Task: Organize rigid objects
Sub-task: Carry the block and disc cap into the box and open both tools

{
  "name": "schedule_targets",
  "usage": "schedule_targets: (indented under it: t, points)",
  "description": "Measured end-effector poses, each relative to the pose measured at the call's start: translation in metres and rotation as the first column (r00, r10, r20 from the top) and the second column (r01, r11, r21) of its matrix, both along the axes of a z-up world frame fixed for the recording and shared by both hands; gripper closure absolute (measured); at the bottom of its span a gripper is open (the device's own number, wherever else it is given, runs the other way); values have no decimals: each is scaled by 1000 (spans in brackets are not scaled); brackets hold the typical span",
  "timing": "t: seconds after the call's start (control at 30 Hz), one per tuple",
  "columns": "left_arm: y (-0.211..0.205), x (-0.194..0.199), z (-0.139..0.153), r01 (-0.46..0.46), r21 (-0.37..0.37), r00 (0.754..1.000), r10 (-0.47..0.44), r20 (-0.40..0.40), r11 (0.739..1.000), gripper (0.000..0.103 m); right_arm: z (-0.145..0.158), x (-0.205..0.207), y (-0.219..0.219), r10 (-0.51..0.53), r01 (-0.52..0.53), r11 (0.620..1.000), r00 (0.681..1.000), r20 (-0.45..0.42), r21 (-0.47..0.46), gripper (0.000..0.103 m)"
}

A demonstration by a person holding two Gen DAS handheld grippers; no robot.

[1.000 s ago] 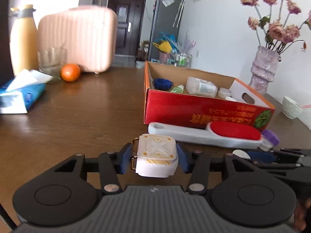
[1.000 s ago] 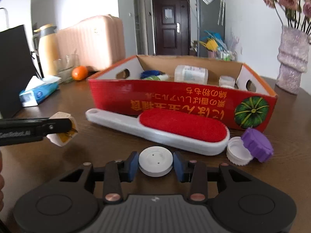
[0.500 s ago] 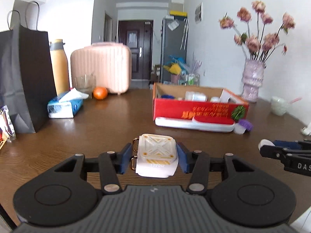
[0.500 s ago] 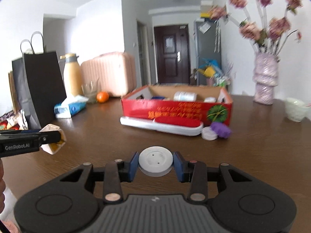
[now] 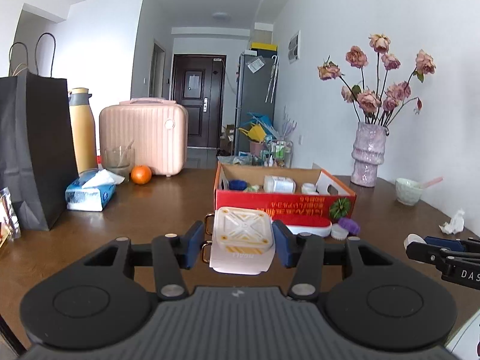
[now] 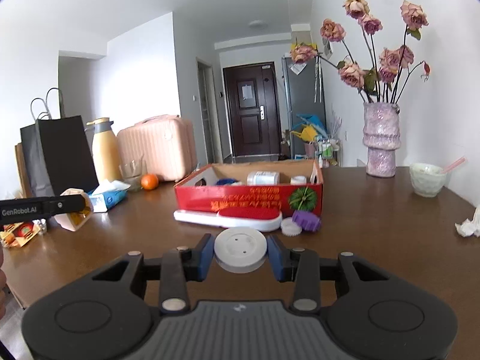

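Note:
My left gripper point(image 5: 240, 244) is shut on a square white and yellow case point(image 5: 242, 238), held above the table; it also shows in the right wrist view point(image 6: 73, 213). My right gripper point(image 6: 240, 255) is shut on a round white lid point(image 6: 240, 253). A red cardboard box point(image 6: 249, 201) stands mid-table, well ahead of both grippers, and holds a bottle point(image 6: 263, 178), a blue cap and small jars. In front of the box lie a white lint brush with a red pad point(image 6: 231, 219), a white cap point(image 6: 291, 227) and a purple cap point(image 6: 306, 221).
On the left stand a black paper bag point(image 5: 33, 156), a yellow flask point(image 5: 82, 132), a tissue pack point(image 5: 90, 193), a glass, an orange point(image 5: 141, 174) and a pink case point(image 5: 144, 138). On the right are a flower vase point(image 6: 381, 141), a bowl point(image 6: 427, 178) and crumpled tissue point(image 6: 468, 225).
Both grippers have pulled back and risen away from the box, each still holding its object. The box and brush now look much farther off.

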State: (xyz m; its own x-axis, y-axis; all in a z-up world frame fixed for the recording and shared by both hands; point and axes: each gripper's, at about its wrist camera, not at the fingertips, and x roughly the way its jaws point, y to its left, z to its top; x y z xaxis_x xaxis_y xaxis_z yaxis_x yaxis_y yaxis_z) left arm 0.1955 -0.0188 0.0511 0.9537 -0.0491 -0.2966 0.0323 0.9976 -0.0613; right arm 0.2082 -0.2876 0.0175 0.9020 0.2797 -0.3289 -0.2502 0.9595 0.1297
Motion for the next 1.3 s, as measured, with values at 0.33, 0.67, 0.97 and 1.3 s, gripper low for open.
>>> schedule_targets:
  t: [0.33,0.67,0.97,1.3]
  points:
    - [1,145,26,141,-25,988,-142,-55,990,53,36,118,-15,100,-100,992,995,3,74,65]
    - [5,368,3,139,-2,946,-134,-294,990,53,30,333,0,122,-117,992,968,-219,36,65]
    - [-4,458,-48,161,76,882,-109,-458,984,53,-18,462,32,55,-105,990,898,-436,-90,65]
    - [-9,476,-45,171,77,844,-106,-526,982,53,-34,492,35,15,-89,989,856,-517,-120,50]
